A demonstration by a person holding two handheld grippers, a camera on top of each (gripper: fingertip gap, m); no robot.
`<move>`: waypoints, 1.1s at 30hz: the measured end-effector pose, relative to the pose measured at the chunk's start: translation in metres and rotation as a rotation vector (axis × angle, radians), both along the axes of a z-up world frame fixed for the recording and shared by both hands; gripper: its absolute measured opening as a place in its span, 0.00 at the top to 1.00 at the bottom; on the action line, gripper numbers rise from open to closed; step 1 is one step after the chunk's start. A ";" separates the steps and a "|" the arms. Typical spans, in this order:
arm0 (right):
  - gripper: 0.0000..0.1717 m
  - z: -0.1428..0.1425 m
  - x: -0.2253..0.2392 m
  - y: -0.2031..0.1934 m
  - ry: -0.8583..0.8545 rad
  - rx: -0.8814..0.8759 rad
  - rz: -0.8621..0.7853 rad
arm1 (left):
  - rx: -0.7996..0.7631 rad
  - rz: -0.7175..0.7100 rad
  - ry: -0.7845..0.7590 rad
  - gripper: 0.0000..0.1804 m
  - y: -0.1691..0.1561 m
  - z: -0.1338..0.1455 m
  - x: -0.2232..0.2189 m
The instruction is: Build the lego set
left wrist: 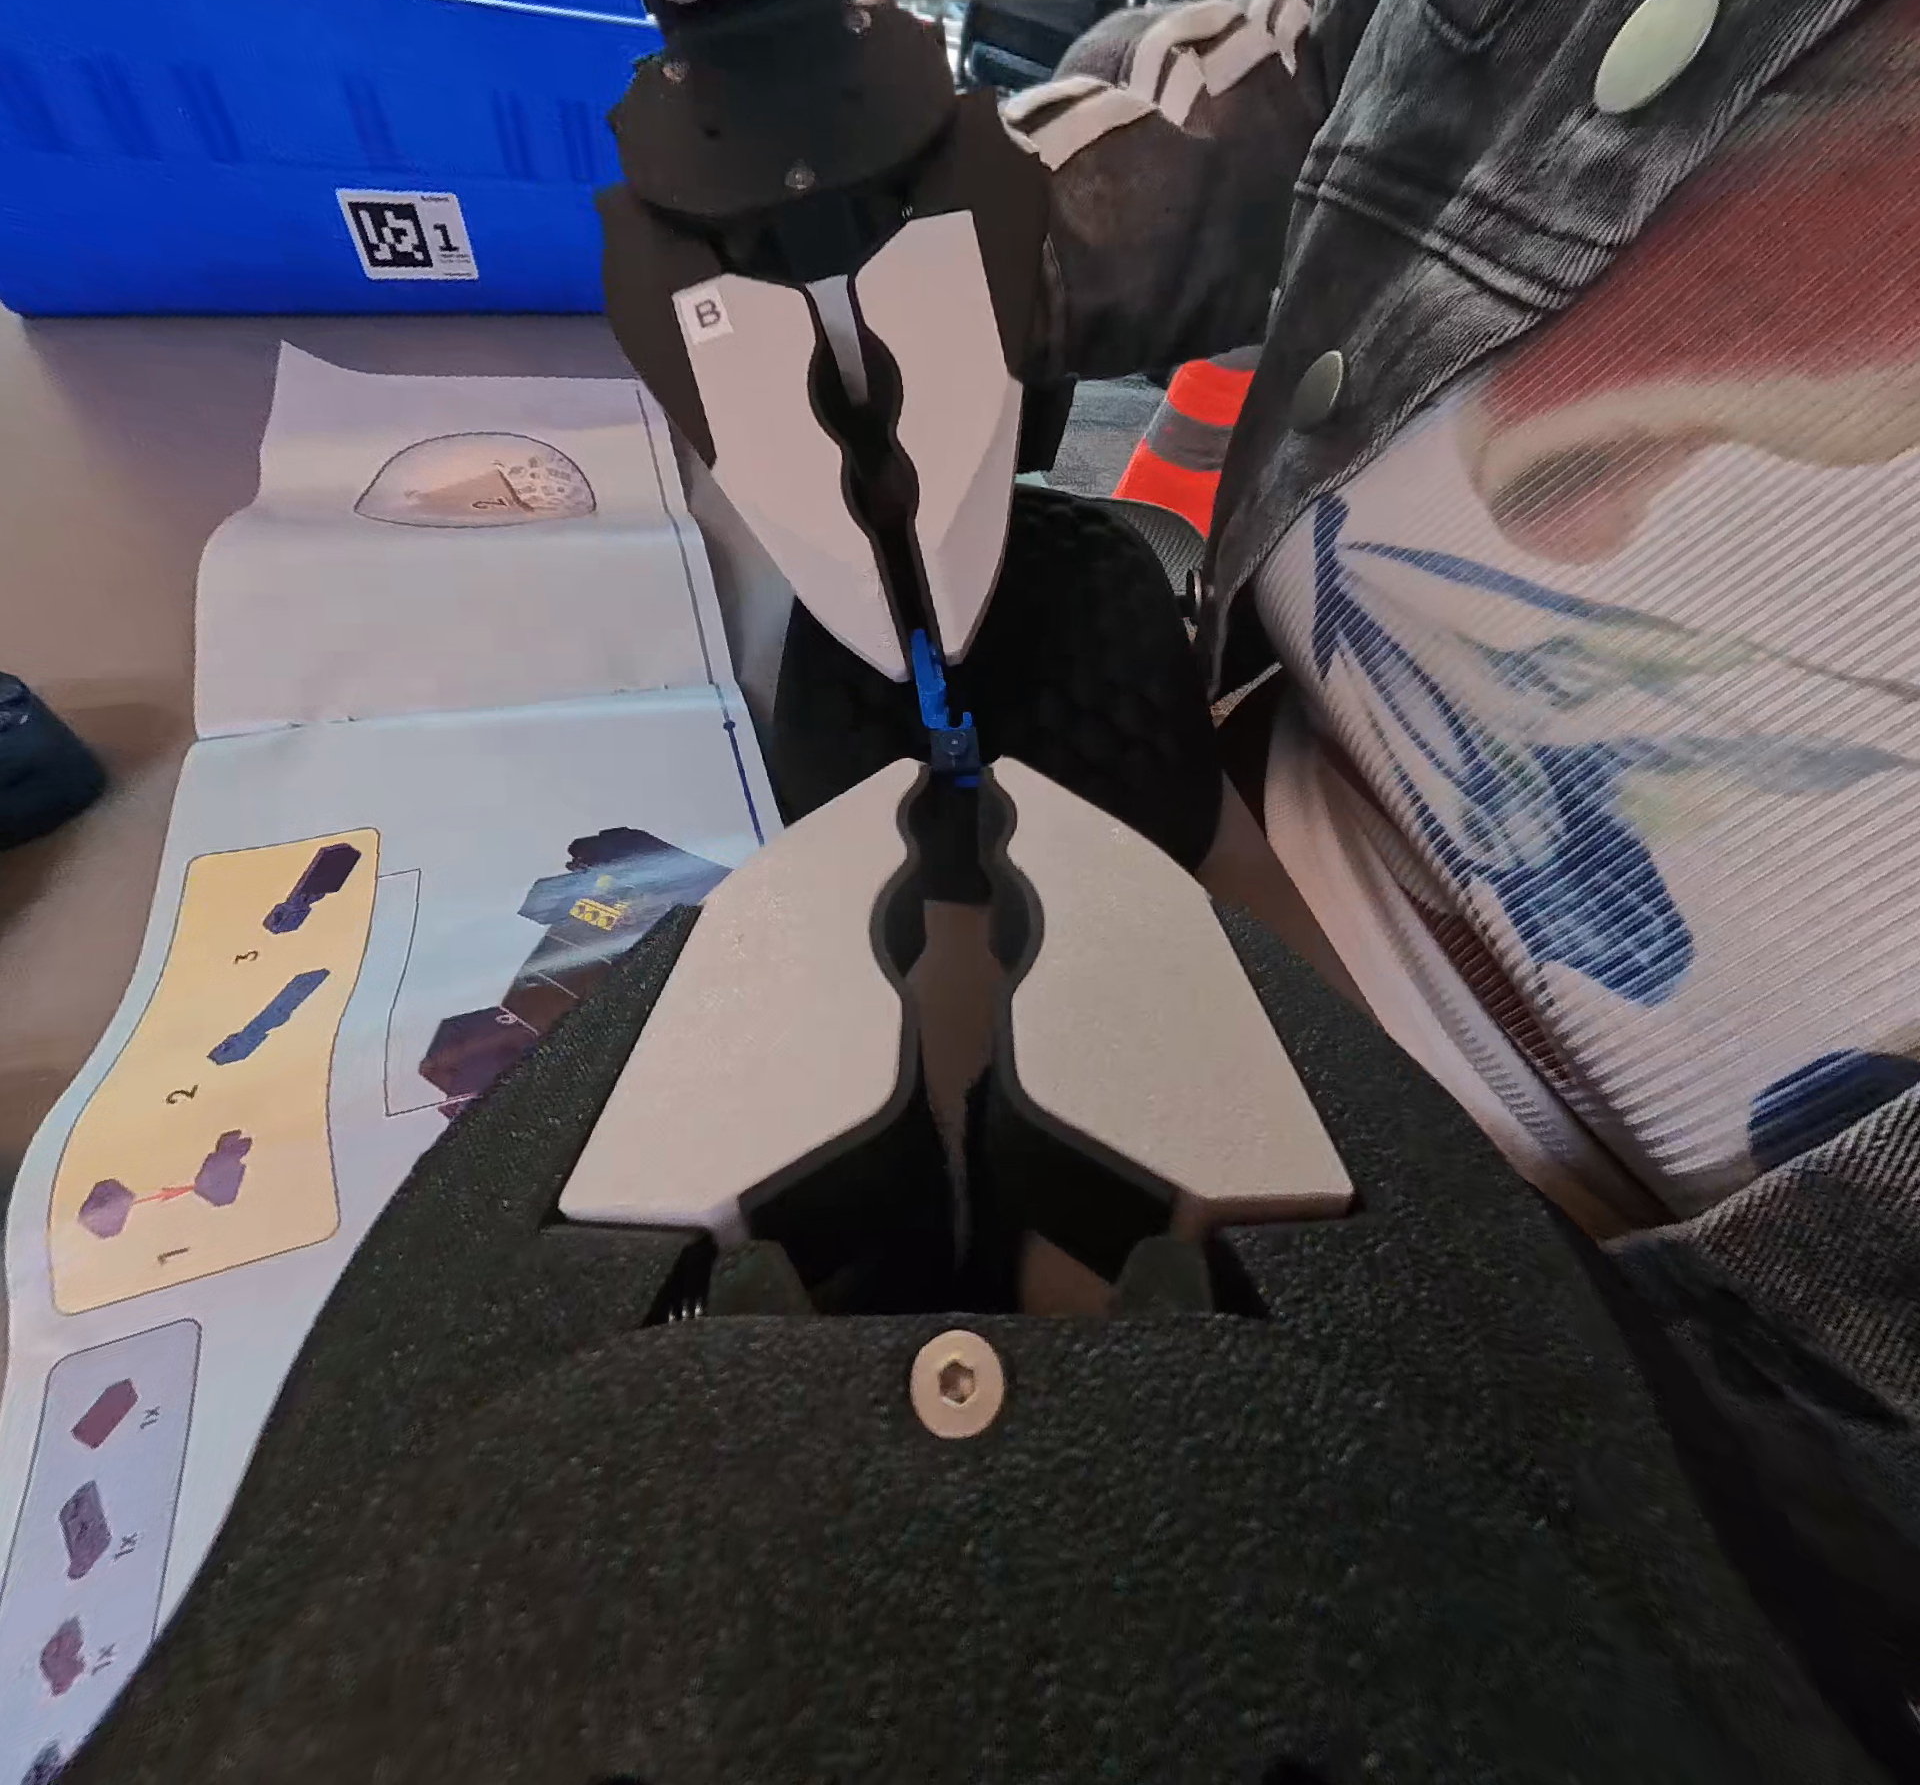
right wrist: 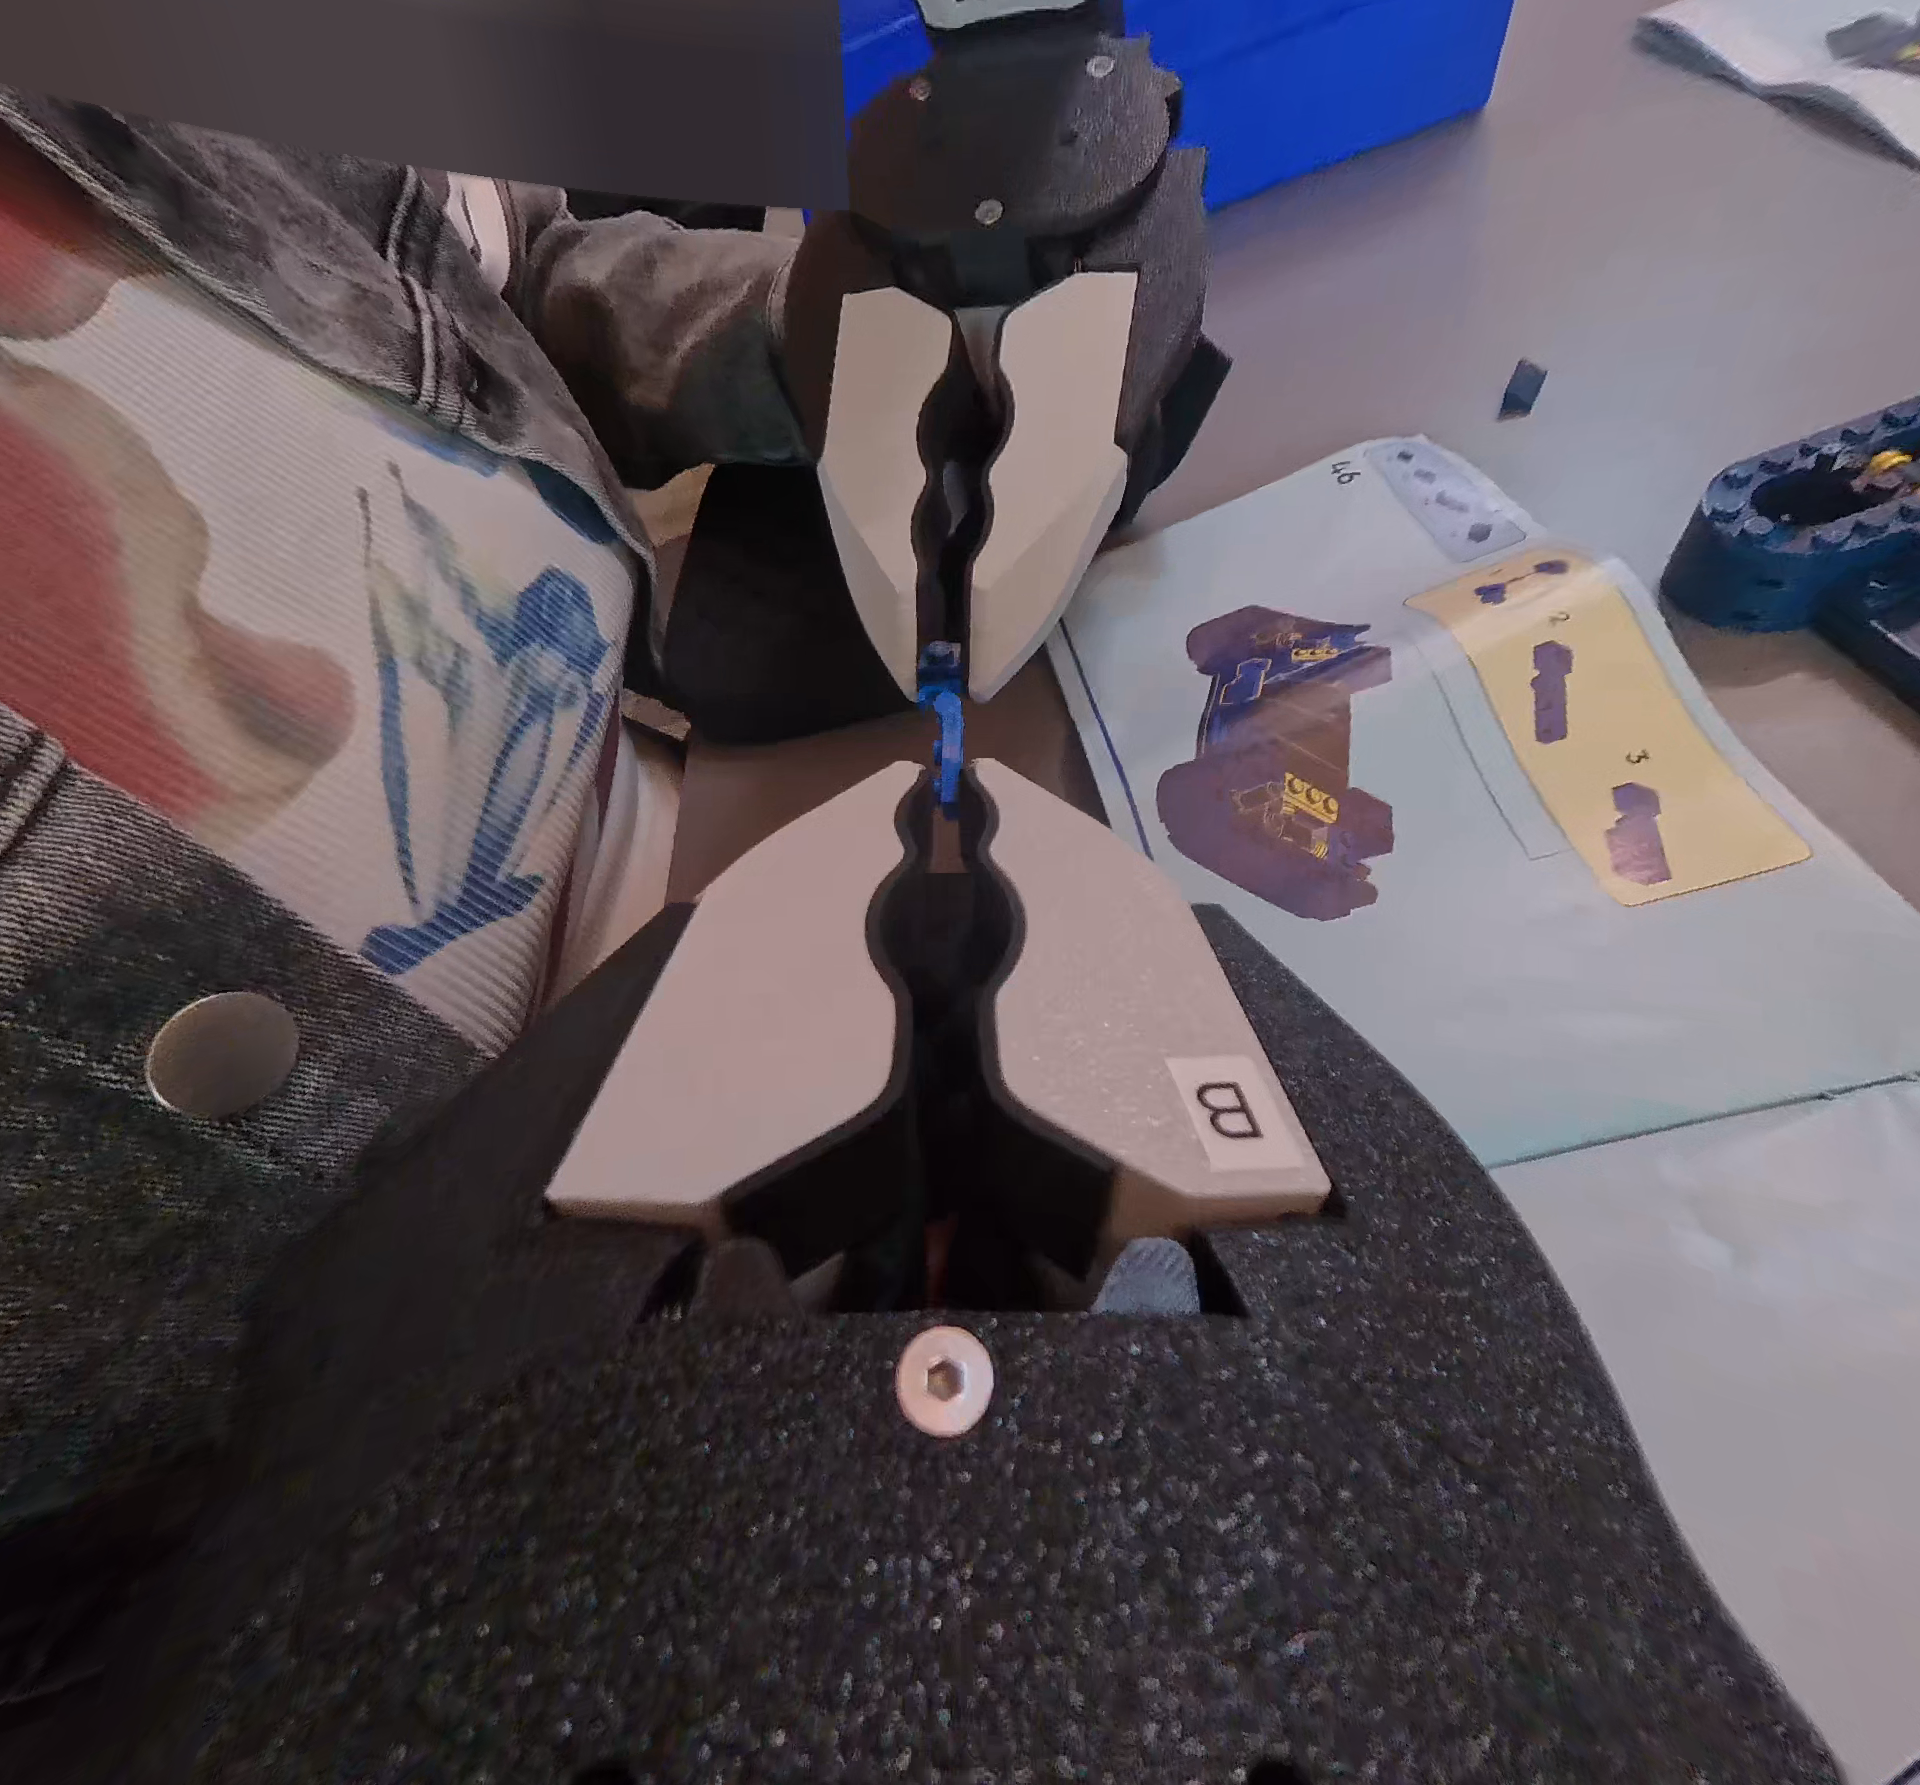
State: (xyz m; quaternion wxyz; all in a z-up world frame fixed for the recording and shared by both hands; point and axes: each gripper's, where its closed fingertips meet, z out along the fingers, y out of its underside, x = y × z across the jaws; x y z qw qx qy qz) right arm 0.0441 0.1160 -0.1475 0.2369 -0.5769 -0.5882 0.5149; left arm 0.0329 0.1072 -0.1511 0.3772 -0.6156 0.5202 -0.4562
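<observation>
— So, how far apart do the fingers of the left gripper (left wrist: 956, 779) stand?

— Nearly together. They pinch a small dark blue piece (left wrist: 954, 748) at the very tips, and both pads press on it.

— And the right gripper (right wrist: 945, 795)?

— Same story: its tips are closed down on a thin bright blue clip piece (right wrist: 945, 738), a slim curved strip with a hooked end.

— How do the two pieces sit?

— They meet end to end in the air between the two grippers, which point tip to tip. In the left wrist view the dark piece is at 12 o'clock from the left fingertips, with the bright strip running on upward into the right gripper's tips (left wrist: 925, 655). In the right wrist view the strip rises at 12 o'clock into the left gripper's tips (right wrist: 943, 670).

— What lies around?

— An open instruction booklet (right wrist: 1455, 956) on the table (right wrist: 1455, 301) at 3 o'clock in the right wrist view, a dark blue brick assembly (right wrist: 1808, 540) at 2 o'clock, a blue bin (left wrist: 260, 104) at 10 o'clock in the left wrist view, and a person's denim jacket (left wrist: 1455, 208) close beside both grippers.
</observation>
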 end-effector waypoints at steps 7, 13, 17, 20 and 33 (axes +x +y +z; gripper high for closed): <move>0.98 -0.001 0.000 -0.002 0.002 0.014 0.003 | 0.002 0.014 0.015 0.96 0.001 -0.002 0.000; 0.98 -0.011 -0.001 -0.005 -0.058 0.059 0.016 | 0.009 0.001 0.090 0.96 -0.002 -0.013 0.000; 0.98 -0.013 -0.002 -0.006 -0.071 0.052 0.018 | 0.017 0.002 0.099 0.96 -0.003 -0.014 0.000; 0.98 -0.016 -0.002 -0.005 -0.089 0.054 0.011 | 0.035 0.013 0.116 0.96 -0.002 -0.016 0.000; 0.98 -0.008 -0.005 -0.001 -0.043 0.017 -0.021 | 0.051 0.054 0.066 0.97 0.002 -0.009 -0.002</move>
